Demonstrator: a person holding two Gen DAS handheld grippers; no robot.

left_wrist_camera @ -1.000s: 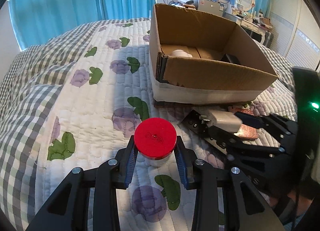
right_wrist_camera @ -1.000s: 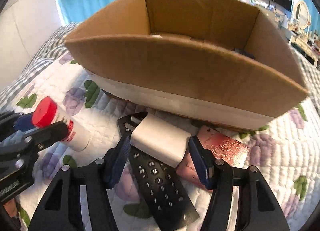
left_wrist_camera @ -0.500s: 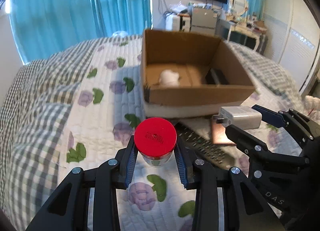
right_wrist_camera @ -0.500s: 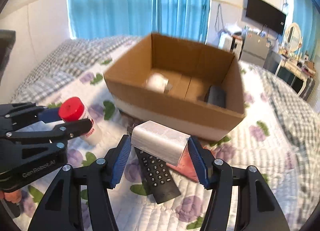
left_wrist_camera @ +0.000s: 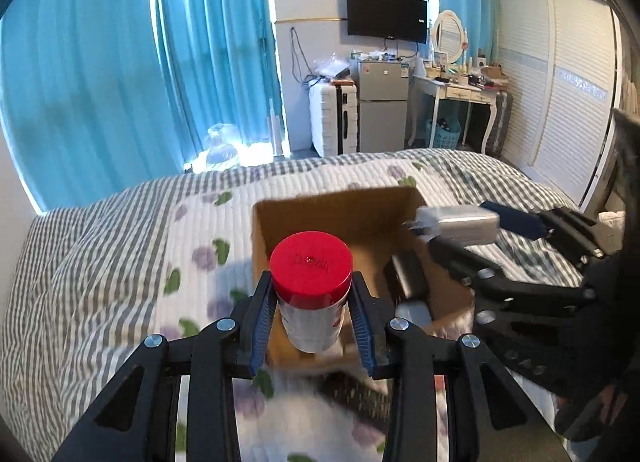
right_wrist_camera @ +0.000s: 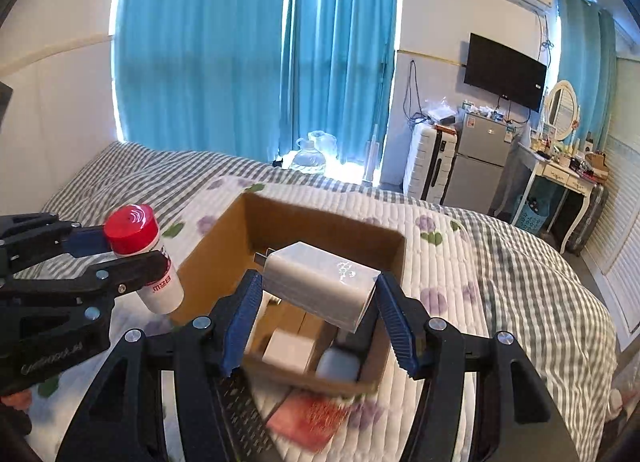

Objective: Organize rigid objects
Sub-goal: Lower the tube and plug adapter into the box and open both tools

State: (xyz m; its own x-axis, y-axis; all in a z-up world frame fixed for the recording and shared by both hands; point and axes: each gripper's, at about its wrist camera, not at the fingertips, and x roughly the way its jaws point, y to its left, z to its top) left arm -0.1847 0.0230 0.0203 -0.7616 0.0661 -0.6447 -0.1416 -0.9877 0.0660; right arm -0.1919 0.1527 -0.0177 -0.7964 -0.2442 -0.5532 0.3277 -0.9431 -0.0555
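Both lifted off the bed since a second ago: left claw [left_wrist_camera: 312,322] grips red-capped bottle [left_wrist_camera: 311,290], right claw [right_wrist_camera: 318,326] grips white charger [right_wrist_camera: 320,286], both now above the cardboard box [right_wrist_camera: 216,254]; drop-in looks next.

remote [right_wrist_camera: 244,414] blurred, tool-hidden | box [left_wrist_camera: 340,218] contents blurred

Both grippers have risen well above the quilt. The red-capped bottle [left_wrist_camera: 311,290] and white charger [right_wrist_camera: 320,286] (lifted off the remote) now hang over the cardboard box [right_wrist_camera: 224,238].
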